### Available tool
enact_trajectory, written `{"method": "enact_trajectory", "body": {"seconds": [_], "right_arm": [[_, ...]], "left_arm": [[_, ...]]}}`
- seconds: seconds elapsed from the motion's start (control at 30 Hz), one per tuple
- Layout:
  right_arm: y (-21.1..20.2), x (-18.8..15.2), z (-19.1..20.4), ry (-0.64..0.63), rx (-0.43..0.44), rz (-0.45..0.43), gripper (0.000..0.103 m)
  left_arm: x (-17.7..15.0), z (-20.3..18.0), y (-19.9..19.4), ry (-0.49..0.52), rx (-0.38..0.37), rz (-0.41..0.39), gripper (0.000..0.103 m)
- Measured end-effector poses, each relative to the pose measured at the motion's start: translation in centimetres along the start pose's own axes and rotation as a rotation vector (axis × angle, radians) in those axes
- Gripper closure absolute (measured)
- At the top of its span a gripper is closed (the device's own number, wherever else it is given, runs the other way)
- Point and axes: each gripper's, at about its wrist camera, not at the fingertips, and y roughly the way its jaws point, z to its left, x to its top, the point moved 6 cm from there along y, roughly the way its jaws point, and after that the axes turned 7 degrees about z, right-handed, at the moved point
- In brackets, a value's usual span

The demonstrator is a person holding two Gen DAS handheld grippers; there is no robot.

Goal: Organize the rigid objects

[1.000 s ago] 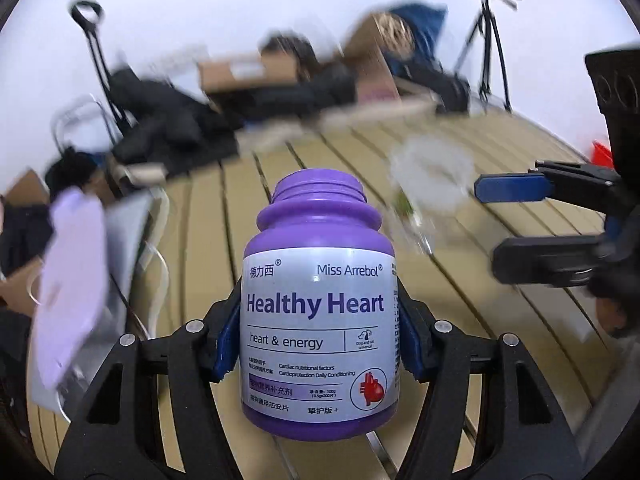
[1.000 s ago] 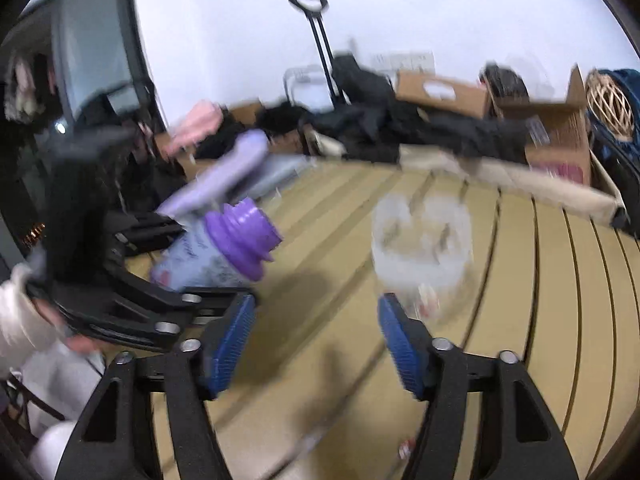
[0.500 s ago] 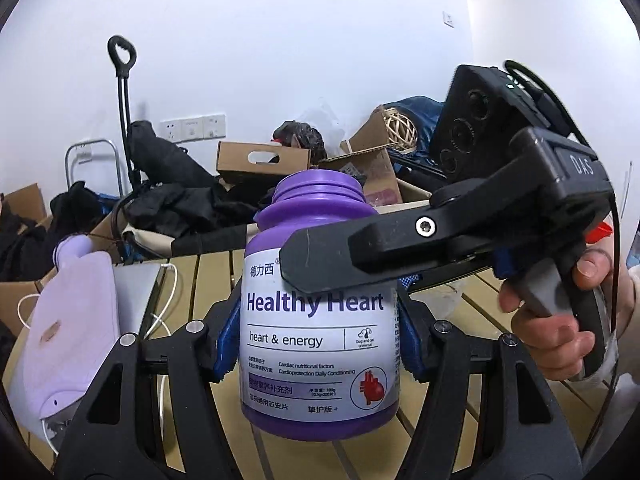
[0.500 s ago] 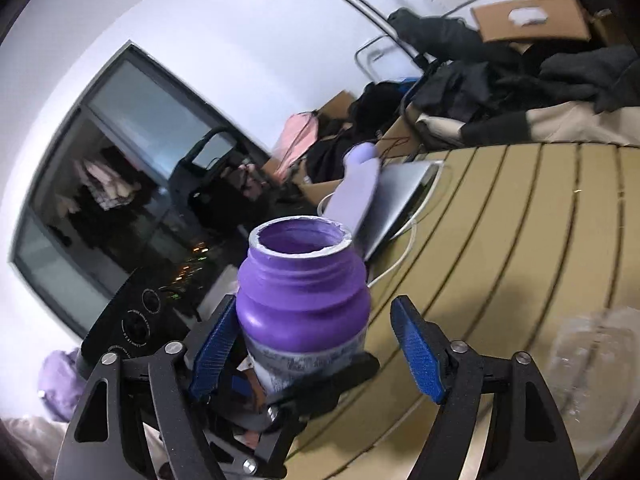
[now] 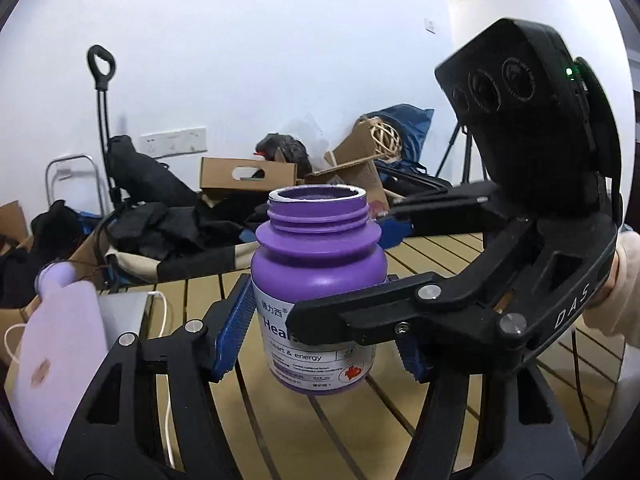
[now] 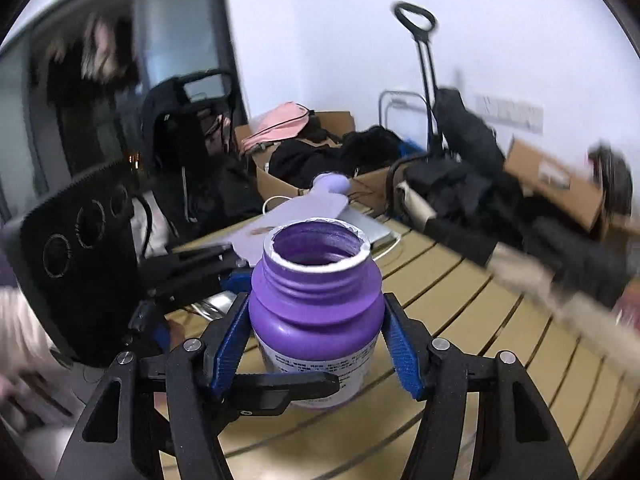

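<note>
A purple "Healthy Heart" bottle (image 5: 318, 280) with a white label and no cap is held upright above the slatted wooden table (image 5: 360, 432). My right gripper (image 6: 316, 344) is shut on its body, blue pads (image 6: 402, 350) against both sides. The bottle also shows in the right wrist view (image 6: 314, 300). My left gripper (image 5: 320, 340) stands around the bottle with its blue pads (image 5: 234, 332) a little off the sides, so it is open. The right gripper's black finger crosses in front of the label in the left wrist view.
A lilac pad (image 5: 56, 344) lies on a silver laptop (image 5: 124, 312) with a white cable at the table's left. Cardboard boxes (image 5: 248, 174), black bags, a trolley handle (image 5: 102, 64) and a tripod crowd the far edge by the white wall.
My right gripper closed its pads onto the bottle's body. My left gripper opened, its pads coming off the bottle. The bottle now sits farther from the left camera.
</note>
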Motion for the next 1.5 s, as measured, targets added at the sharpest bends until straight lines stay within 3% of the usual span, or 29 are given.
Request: {"method": "enact_trajectory", "body": {"seconds": [0.37,0.5,0.6,0.77,0.97,1.03,1.1,1.2,1.27,1.5], "right_arm": [[2.5,-0.4,-1.9,-0.057,-0.006,0.041,0.035],[2.6,-2.5,-0.9,-0.040,-0.029,0.113,0.035],[3.0,-4.8,0.4,-0.065,-0.039,0.156,0.035],[5.2,-8.1,0.4,-0.042,-0.058,0.204,0.035],[4.8,-8.0,0.3,0.018,-0.081,0.203,0.034],[3.5,-8.3,0.5,0.039,-0.091,0.198,0.034],[1.5,-8.8,0.8,0.070,-0.088,0.186,0.034],[-2.4,-10.2,0.9,0.150,-0.086,0.162,0.032],[-4.9,-11.5,0.6,0.239,-0.110,0.155,0.024],[-11.8,-15.2,1.3,0.426,-0.246,0.129,0.024]], "left_arm": [[-1.7,0.1,2.3,0.009,0.024,0.037,0.043],[-3.8,-1.6,2.3,0.050,-0.034,0.131,0.042],[-6.2,-2.7,2.6,0.076,-0.089,0.246,0.038],[-9.4,-1.9,3.0,0.008,-0.096,0.412,0.033],[-9.2,-0.8,0.5,-0.089,-0.075,0.410,0.024],[-8.8,-0.9,-0.8,-0.093,-0.059,0.399,0.011],[-8.7,-0.8,-1.9,-0.109,-0.030,0.402,0.003],[-9.4,-1.1,-3.1,-0.137,0.013,0.449,0.002],[-9.6,-1.4,-4.1,-0.125,0.094,0.450,0.002],[-8.7,-1.8,-10.1,-0.188,0.373,0.394,0.000]]}}
